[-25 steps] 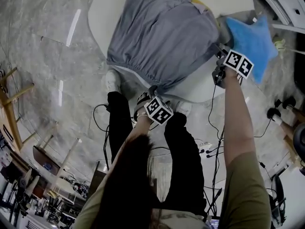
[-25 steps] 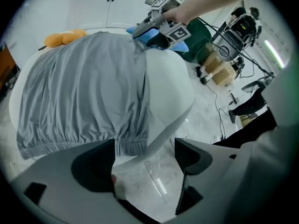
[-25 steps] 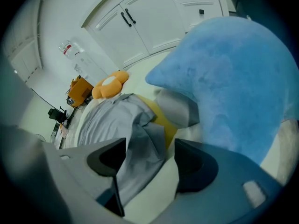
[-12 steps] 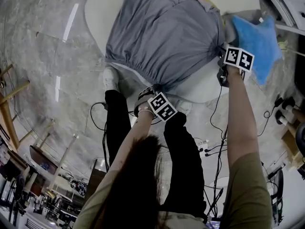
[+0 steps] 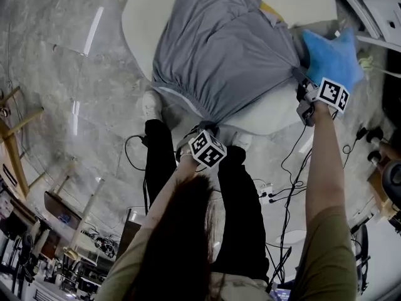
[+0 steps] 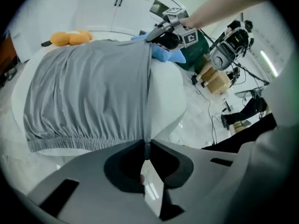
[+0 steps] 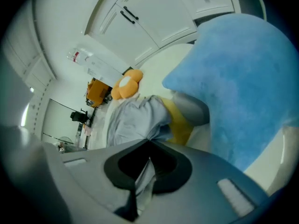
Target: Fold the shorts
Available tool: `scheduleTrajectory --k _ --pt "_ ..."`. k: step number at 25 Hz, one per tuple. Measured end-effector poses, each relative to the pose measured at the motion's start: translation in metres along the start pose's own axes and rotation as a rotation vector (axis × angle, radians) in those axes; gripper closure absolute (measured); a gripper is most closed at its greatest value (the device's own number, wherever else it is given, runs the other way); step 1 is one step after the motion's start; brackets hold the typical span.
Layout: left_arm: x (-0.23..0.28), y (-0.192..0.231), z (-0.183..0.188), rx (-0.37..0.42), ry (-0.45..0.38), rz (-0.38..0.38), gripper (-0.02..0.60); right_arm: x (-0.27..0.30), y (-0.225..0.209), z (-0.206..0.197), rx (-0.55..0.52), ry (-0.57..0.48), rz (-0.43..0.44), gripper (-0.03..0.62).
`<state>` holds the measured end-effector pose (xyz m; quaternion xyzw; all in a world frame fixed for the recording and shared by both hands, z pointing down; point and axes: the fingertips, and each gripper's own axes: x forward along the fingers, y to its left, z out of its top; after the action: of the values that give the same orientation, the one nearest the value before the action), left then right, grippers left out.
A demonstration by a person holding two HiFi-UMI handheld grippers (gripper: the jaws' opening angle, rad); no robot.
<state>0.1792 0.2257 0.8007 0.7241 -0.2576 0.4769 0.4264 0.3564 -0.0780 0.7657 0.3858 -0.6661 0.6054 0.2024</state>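
The left tongs are shut tight on a bit of grey cloth. It is the near corner of the shorts, at the end of the stretchy waist. The right tongs are shut on cloth too. They pinch the far corner of the same side, and a strip of grey hangs down between their jaws.

So the 2 tongs hold the 2 ends of 1 side. The edge between them runs in a straight, tight line. I think that is why they grip there: with both corners held, the whole side can be lifted and laid over the other side to make the first fold.

The rest of the shorts lie spread flat on the white table, with the waist at the near left rim. A blue cushion sits just beside the right tongs, at the right of the table. Something yellow peeks out from under the shorts there. An orange toy lies on the far side of the table.

1 second ago both tongs sat at these corners. Since then both have been closing, and now they hold cloth. The right hand has gone a little out to the right, and the edge looks tighter.
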Motion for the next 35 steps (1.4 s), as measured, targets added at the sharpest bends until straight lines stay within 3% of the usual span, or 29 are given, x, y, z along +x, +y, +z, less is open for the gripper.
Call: scheduleTrajectory --k 4,9,15,22,28,35 --pt "-0.038 0.011 0.018 -0.106 -0.117 -0.018 0.548 -0.009 0.050 0.033 0.017 -0.085 0.136 0.580" --pt "-0.079 0.054 0.034 -0.186 -0.203 -0.009 0.548 0.015 0.111 0.072 -0.055 -0.081 0.164 0.580" --pt "-0.112 0.130 0.024 -0.296 -0.249 0.038 0.548 0.091 0.201 0.100 -0.190 0.000 0.204 0.580" --pt "-0.118 0.216 -0.001 -0.407 -0.225 0.088 0.548 0.197 0.272 0.103 -0.281 0.116 0.176 0.580" --pt "-0.094 0.266 -0.027 -0.467 -0.147 0.095 0.546 0.264 0.281 0.088 -0.360 0.196 0.091 0.580" --pt "-0.074 0.287 -0.040 -0.468 -0.077 0.086 0.543 0.307 0.267 0.075 -0.348 0.186 -0.007 0.579"
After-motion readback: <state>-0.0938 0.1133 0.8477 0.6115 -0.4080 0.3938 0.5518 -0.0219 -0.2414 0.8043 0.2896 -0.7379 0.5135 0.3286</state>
